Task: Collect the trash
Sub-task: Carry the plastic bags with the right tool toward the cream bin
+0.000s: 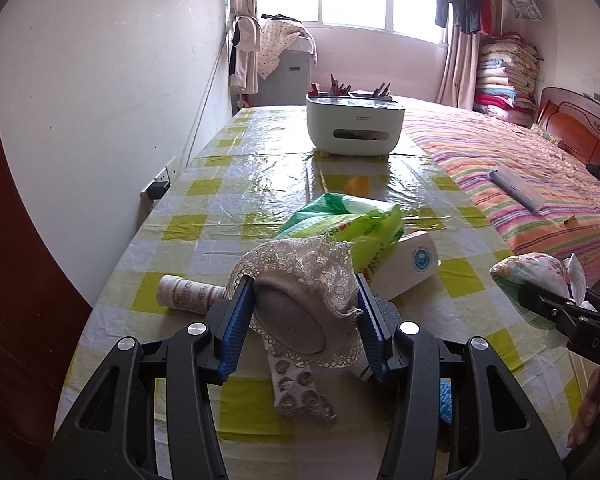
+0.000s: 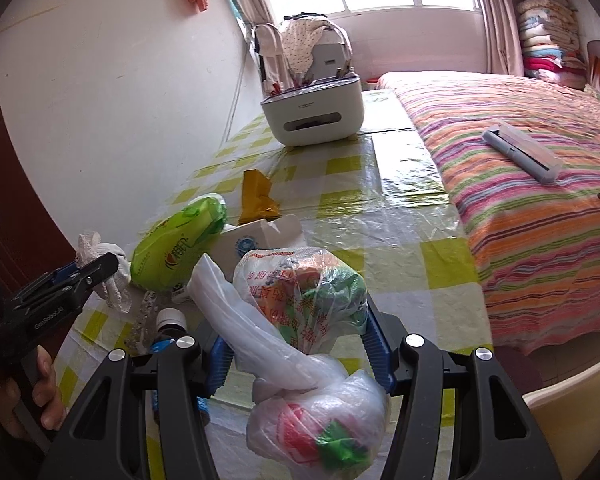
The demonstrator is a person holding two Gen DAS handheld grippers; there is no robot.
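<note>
1. The left gripper has its jaws clenched on a lace-trimmed cloth, above the counter.
2. The right gripper grasps a knotted plastic bag over the counter's near edge.
3. A green packet lies on the counter beside a white box.

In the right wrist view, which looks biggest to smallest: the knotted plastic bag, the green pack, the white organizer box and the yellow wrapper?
1. Knotted plastic bag, though it is nearest the camera.
2 and 3. White organizer box and green pack look alike.
4. Yellow wrapper.
</note>
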